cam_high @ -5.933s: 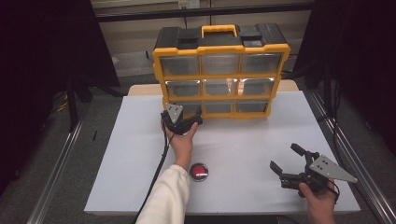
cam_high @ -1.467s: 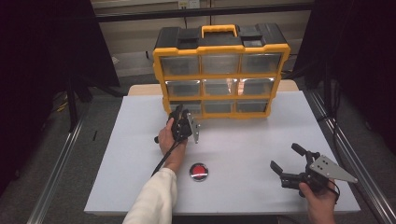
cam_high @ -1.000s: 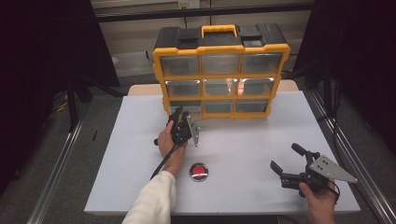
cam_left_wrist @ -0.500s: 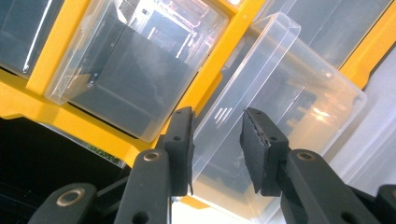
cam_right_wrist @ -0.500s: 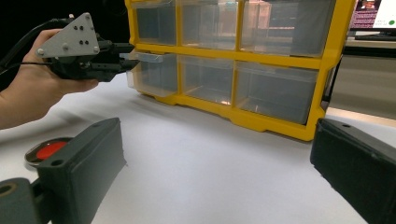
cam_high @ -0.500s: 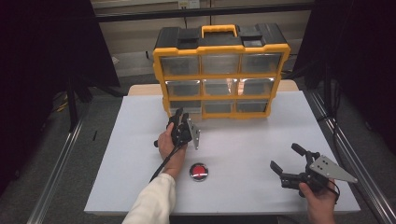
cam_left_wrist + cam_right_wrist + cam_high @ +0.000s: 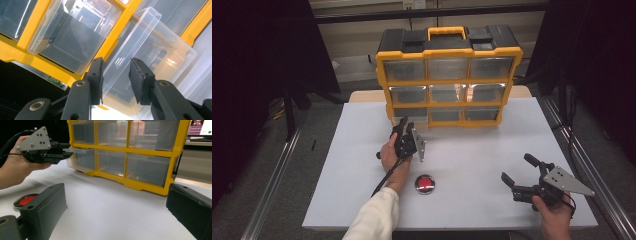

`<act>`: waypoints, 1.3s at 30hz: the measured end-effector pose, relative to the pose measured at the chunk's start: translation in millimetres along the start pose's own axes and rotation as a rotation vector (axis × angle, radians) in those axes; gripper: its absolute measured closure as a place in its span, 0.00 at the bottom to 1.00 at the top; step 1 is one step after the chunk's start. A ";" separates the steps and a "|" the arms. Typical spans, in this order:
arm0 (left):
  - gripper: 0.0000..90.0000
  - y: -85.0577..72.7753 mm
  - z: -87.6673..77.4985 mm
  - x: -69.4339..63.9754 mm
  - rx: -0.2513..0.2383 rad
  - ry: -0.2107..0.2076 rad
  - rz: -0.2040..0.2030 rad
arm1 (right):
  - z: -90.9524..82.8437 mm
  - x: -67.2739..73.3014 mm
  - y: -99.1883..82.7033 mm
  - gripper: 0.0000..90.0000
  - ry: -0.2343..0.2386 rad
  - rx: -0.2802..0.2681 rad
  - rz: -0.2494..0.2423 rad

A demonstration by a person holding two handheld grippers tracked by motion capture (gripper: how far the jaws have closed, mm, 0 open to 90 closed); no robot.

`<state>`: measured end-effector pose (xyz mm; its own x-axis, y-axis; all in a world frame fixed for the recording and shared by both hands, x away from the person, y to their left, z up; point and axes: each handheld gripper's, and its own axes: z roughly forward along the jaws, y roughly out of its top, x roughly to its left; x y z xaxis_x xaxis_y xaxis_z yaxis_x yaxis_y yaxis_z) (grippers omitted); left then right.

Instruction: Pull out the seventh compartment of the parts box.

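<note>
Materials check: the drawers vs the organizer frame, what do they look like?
Drawers: clear glossy plastic, apparently; you see through the walls, and glare streaks on them. Organizer frame: opaque yellow plastic, likely moulded, with a smooth, slightly shiny face; black top looks similar.

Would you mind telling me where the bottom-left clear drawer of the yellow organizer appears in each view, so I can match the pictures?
High view: the bottom-left drawer sits centre-left, just above the left gripper.
Left gripper view: it is centre-right, tilted, between the open jaws.
Right gripper view: it is upper left, pulled slightly out, at the left gripper's tips.
Shared landmark: the organizer's yellow frame.
</note>
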<state>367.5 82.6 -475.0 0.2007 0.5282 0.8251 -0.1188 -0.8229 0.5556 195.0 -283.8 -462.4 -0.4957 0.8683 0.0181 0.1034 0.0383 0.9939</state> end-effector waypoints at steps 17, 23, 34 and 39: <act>0.71 -0.5 -3.1 -0.9 -0.004 -0.003 -0.009 | -0.2 0.1 0.1 0.03 0.000 0.000 0.001; 0.70 -0.6 -5.4 -0.1 -0.010 -0.007 -0.009 | -0.3 -0.2 0.2 0.03 0.000 -0.003 0.002; 0.70 -0.9 -9.6 0.3 -0.011 -0.013 -0.014 | -0.1 0.1 0.2 0.03 0.000 -0.001 0.000; 0.70 -1.1 -11.5 0.1 -0.011 -0.013 -0.014 | -0.4 -0.2 0.2 0.03 -0.002 -0.001 0.002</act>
<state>356.4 86.0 -474.4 0.2149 0.5371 0.8157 -0.1270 -0.8128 0.5686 194.8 -284.2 -462.2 -0.4933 0.8696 0.0202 0.1037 0.0357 0.9940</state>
